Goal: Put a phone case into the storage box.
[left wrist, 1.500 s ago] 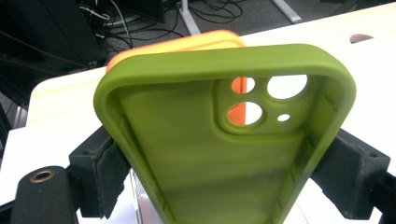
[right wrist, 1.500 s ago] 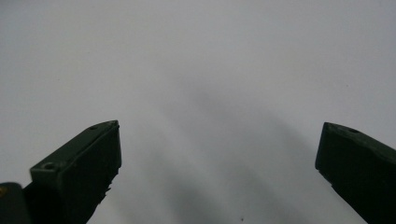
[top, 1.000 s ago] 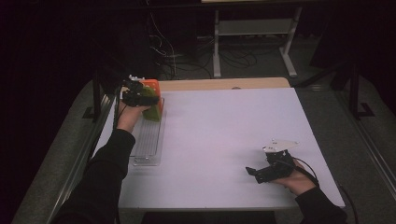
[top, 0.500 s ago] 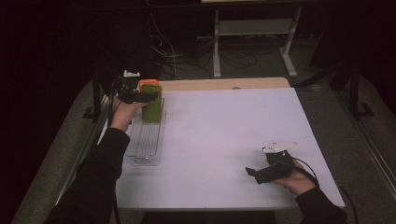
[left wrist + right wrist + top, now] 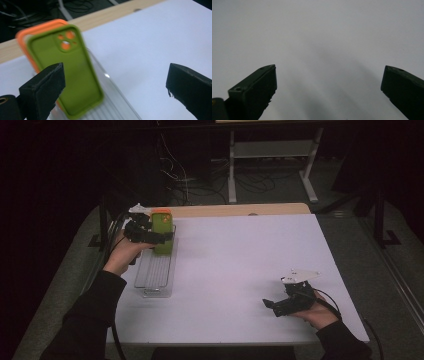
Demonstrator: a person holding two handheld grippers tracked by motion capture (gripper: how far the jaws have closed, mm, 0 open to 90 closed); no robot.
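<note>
A green phone case (image 5: 67,72) stands upright at the far end of a clear ribbed tray (image 5: 155,270), with an orange case (image 5: 27,37) right behind it. My left gripper (image 5: 116,70) sits just in front of them. Its jaws have just been opening and stand wide apart; the green case is beyond the left jaw and the pads do not touch it. From above, the left gripper (image 5: 167,236) points right across the green case (image 5: 162,227). My right gripper (image 5: 272,304) rests open at the near right, and its own view shows the right gripper (image 5: 329,72) above bare white table.
The tray (image 5: 120,105) runs along the left side of the white table (image 5: 240,260). A wooden strip (image 5: 240,210) edges the far side. Beyond it are a metal stand (image 5: 270,150) and cables on the dark floor.
The left gripper's jaws opened and let go of the green case, which stays upright in the tray. The left hand drew back and rose a little. The right hand stayed put.
</note>
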